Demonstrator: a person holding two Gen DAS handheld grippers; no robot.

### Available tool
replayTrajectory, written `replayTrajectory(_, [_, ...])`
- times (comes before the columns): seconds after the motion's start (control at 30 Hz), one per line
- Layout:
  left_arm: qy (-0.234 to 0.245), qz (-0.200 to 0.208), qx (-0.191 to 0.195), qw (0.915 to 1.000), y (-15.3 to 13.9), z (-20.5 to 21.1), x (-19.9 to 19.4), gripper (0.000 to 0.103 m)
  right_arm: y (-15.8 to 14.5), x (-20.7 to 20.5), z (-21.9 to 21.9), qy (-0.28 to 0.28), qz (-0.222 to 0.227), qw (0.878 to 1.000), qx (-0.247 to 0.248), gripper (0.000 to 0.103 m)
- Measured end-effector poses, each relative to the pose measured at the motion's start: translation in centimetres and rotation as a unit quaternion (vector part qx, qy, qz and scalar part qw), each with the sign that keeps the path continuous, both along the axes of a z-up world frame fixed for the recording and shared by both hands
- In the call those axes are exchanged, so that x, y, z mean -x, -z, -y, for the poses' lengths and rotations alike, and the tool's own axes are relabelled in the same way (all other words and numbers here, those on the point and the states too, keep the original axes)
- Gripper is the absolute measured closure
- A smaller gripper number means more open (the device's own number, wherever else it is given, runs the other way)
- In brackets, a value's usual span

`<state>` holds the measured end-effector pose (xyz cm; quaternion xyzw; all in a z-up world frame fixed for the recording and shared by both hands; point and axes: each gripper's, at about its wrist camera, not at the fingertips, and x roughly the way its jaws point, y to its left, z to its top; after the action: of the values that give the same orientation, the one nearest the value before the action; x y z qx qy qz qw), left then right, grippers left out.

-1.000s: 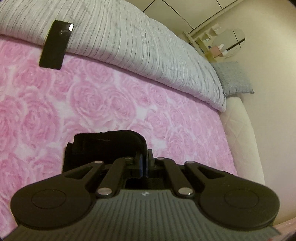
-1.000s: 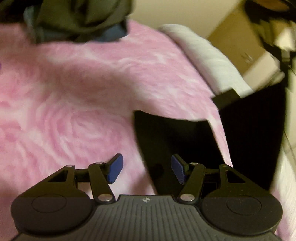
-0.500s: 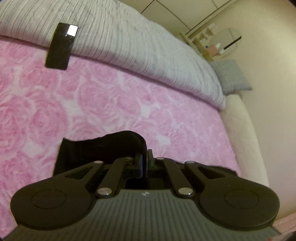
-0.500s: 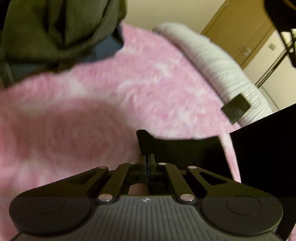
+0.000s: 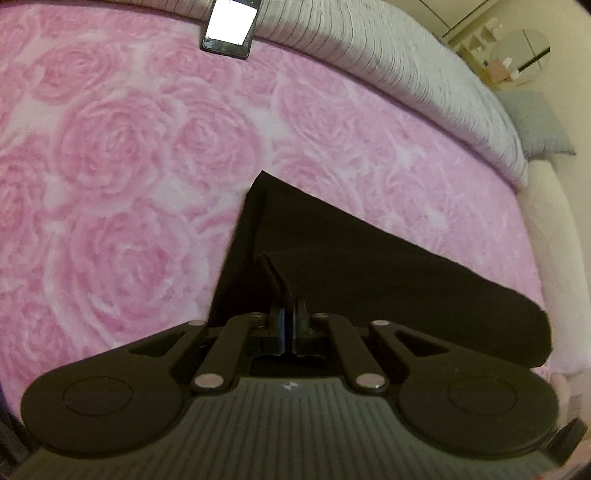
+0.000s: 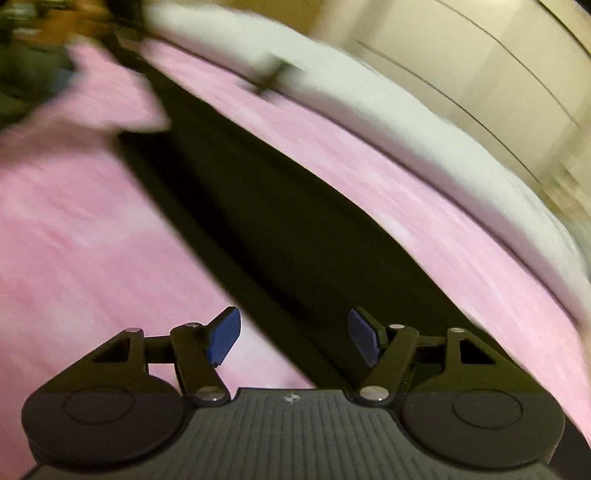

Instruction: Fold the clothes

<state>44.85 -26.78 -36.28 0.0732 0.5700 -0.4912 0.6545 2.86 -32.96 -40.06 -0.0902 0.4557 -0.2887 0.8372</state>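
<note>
Left gripper (image 5: 288, 325) clamped on black garment (image 5: 369, 266) fold on pink bed (image 5: 129, 166); right gripper (image 6: 293, 338) just opened, nothing between its pads.

black garment (image 5: 369, 258) is matt cloth, smooth, no sheen, w/ a stitched hem edge. pink blanket (image 5: 129, 155) looks plush & fuzzy, soft pile w/ rose pattern. grey duvet (image 5: 388, 62) is matt woven cloth w/ thin ribbed stripes. phone (image 5: 231, 27) has a glossy glass face, glare on it. left gripper (image 5: 290, 325) is matt black plastic, ribbed body, shiny metal pins. right gripper (image 6: 293, 336) same plastic, pads (image 6: 223, 336) matt blue, rubbery-looking.
</note>
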Motion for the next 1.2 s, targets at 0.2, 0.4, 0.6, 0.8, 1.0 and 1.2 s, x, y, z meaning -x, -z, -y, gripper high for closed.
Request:
replayTrajectory(0.2, [0.006, 0.028, -0.012, 0.9995, -0.3, 1.0, 0.5, 0.102, 0.6, 10.5, 6.7, 0.148, -0.093, 0.982, 0.065, 0.036])
replayTrajectory(0.4, [0.000, 0.044, -0.033, 0.9985, 0.0, 1.6, 1.2, 0.102, 1.6, 16.8, 10.8, 0.197, -0.142, 0.966, 0.084, 0.035])
replayTrajectory(0.6, [-0.006, 0.048, -0.028, 0.9984, -1.3, 1.3, 1.5, 0.101, 4.0, 18.0, 12.9, 0.170, -0.185, 0.965, 0.070, 0.045])
replayTrajectory(0.8, [0.013, 0.069, -0.050, 0.9963, -0.9, 0.6, 3.0, 0.101, 1.7, 21.2, 12.7, 0.233, -0.150, 0.957, 0.083, 0.072])
replayTrajectory(1.0, [0.045, 0.106, -0.111, 0.9871, 2.7, 1.0, 4.3, 0.098, 3.4, 20.9, 13.1, 0.231, -0.171, 0.956, 0.062, 0.048])
replayTrajectory(1.2, [0.049, 0.120, -0.134, 0.9824, 2.8, -1.4, 3.8, 0.091, 1.0, 18.8, 10.3, 0.207, -0.157, 0.965, 0.028, 0.037])
